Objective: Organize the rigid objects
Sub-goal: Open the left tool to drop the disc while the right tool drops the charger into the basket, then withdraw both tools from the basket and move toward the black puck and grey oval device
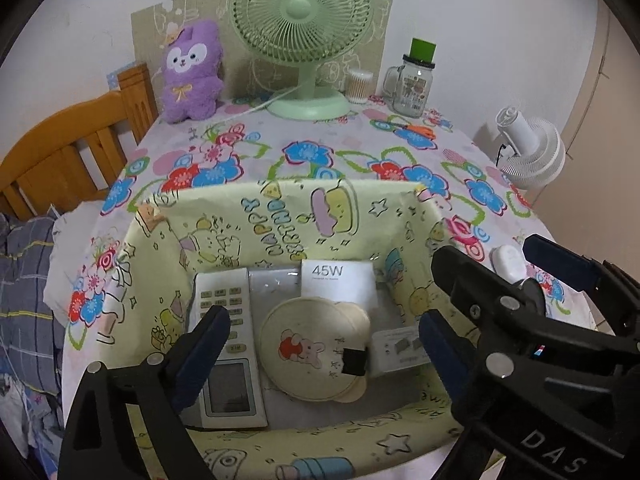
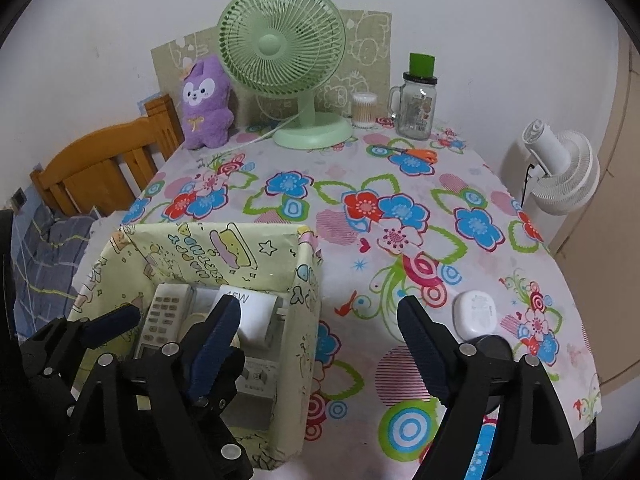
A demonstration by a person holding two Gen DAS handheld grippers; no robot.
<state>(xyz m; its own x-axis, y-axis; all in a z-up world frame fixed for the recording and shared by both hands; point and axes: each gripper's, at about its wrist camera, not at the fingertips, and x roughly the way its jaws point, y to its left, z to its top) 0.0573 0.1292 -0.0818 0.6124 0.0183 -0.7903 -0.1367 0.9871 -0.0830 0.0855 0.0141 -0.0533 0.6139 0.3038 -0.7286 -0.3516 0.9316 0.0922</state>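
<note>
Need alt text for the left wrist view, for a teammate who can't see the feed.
The open left gripper hovers over a yellow cartoon-print box holding a remote, a round bear-print case and a white 45W box, its fingers gripping nothing. The right gripper reaches in beside the box, near a white case on the floral tablecloth.

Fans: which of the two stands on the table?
The green desk fan, on its round base at the table's far edge; the white fan stands beyond the right edge.
</note>
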